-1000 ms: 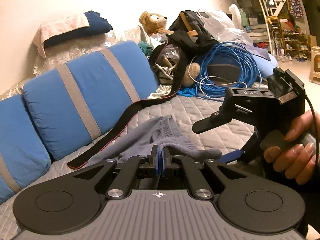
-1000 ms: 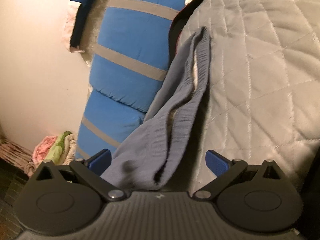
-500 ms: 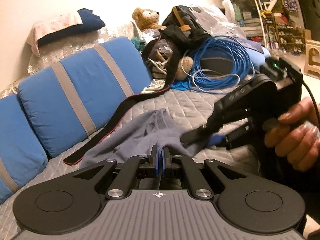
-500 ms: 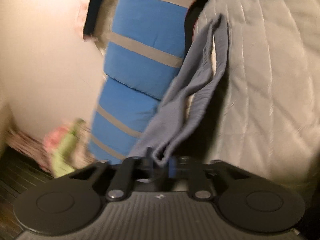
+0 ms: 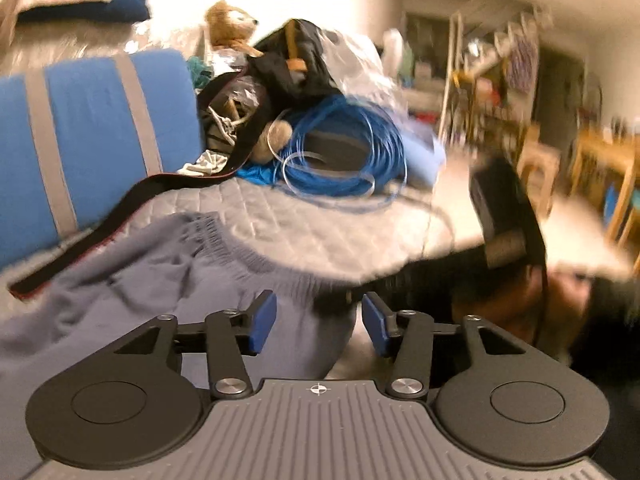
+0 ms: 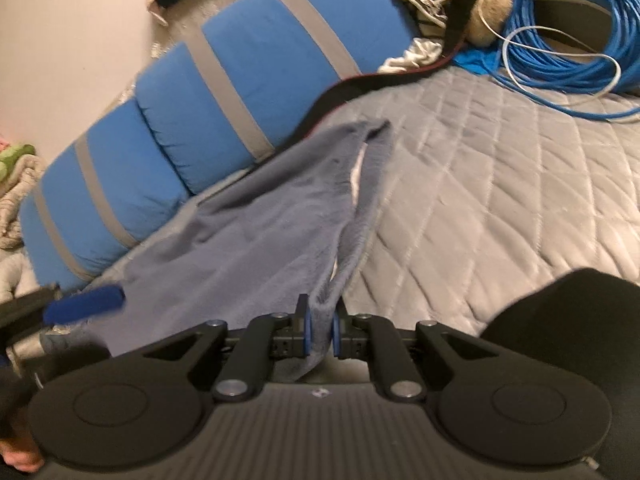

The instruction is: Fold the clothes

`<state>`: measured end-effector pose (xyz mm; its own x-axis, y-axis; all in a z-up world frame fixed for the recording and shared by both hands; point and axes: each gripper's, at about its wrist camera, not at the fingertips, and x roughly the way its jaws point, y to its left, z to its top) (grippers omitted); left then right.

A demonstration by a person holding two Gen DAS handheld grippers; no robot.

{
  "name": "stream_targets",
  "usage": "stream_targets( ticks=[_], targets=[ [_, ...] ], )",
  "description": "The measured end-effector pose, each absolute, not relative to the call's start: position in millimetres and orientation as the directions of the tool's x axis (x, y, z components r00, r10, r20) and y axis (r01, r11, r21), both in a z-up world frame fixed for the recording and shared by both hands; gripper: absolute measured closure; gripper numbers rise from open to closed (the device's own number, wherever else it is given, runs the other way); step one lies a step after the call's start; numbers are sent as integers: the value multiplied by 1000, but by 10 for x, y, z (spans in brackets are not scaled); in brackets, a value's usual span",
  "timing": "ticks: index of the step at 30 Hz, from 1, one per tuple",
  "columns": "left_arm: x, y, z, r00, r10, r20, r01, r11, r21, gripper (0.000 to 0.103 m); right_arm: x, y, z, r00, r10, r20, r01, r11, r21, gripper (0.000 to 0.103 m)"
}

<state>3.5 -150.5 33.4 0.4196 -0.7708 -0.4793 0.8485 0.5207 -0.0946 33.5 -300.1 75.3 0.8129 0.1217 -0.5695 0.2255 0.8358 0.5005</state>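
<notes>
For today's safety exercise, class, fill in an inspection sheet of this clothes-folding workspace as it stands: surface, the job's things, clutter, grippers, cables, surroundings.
Surface: grey quilted cover, mostly bare on the near side.
Job's things: one grey-blue garment, rumpled, lying along the blue striped cushions; its elastic waistband shows.
Clutter: teddy bear, black bag, long black strap, white cloth scrap.
Grippers: left hand-held gripper open, over the garment's edge; right hand-held gripper shut on a fold of the garment.
Cables: coil of blue cable with a white loop, on the cover's far end.
Surroundings: wall behind the cushions; blurred shelving and wooden furniture beyond.
</notes>
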Motion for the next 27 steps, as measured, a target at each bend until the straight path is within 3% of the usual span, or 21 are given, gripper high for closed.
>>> stream_targets(
  ticks=[4,9,21,22,24,26,27],
  targets=[
    [529,-1668,315,482,-700,-527,747,643,-171,51,289,-3005,712,806,119,-580,223,847,483,93],
    [1297,-2269,195,538,-576,-615,698,714,-59,51,255,-3002,669,798,115,-592,219,860,461,93],
    [2521,-3536,-255,583,-373,-722,693,693,201,52,299,-2995,601,789,106,-605,204,884,421,93],
    [2562,-3595,-300,590,-353,-727,693,683,231,54,303,-2995,596,789,106,-605,202,885,419,93],
    [2641,-3711,-390,610,-295,-736,682,668,297,83,305,-2994,589,788,106,-606,200,887,416,93],
    [2731,-3773,-433,620,-265,-738,672,665,326,96,309,-2987,585,787,104,-609,198,891,409,93],
    [2757,-3777,-420,633,-255,-730,659,672,337,97,312,-2983,583,786,103,-610,198,893,405,94]
  ],
)
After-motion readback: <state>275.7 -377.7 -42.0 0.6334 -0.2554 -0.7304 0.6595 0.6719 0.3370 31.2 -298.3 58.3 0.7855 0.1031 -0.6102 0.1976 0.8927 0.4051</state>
